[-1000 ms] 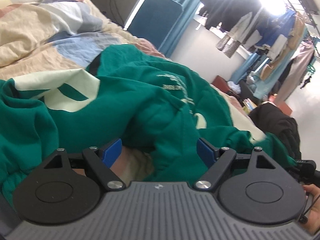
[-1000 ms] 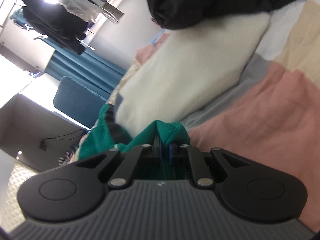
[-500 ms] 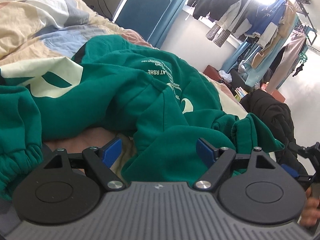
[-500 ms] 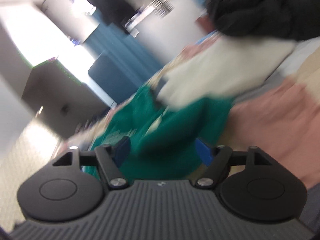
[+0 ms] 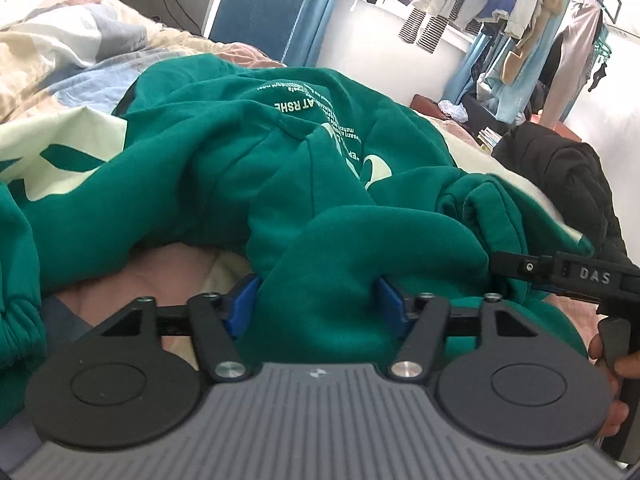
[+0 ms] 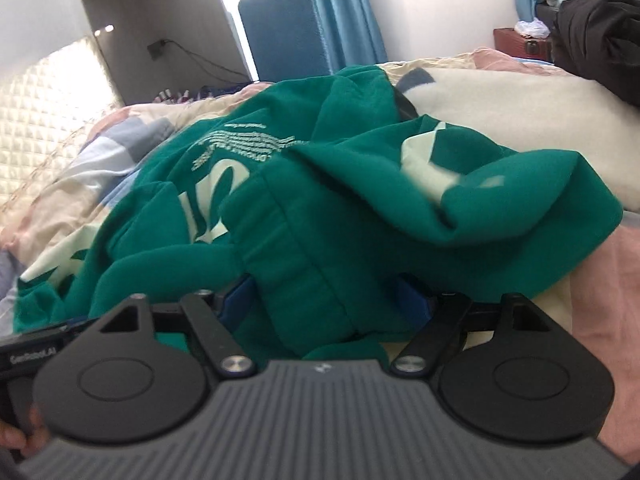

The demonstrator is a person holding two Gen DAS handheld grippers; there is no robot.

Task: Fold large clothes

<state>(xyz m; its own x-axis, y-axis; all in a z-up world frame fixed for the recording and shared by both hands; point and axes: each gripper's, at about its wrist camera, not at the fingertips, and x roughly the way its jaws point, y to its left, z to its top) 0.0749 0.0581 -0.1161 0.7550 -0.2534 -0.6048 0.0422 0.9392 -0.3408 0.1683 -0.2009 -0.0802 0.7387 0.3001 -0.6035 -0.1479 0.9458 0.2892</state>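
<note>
Sweatshirt (image 5: 248, 168) heaped on the bed (image 5: 60, 64), a fold lying between the spread left tongs (image 5: 316, 304); right tongs (image 6: 328, 300) just beside to the right; jacket (image 5: 568, 176) right of the sweatshirt, clothes rack (image 5: 520, 20) behind

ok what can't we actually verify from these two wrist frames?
- Left wrist: whether the left gripper pinches the green sweatshirt; fabric fills the wide gap and covers the pad faces.
- Right wrist: same for the right gripper; cloth hides its right pad.
- Both: the sweatshirt's overall layout, bunched and cut by frame edges.
- Right wrist: printed text, blurred.
</note>
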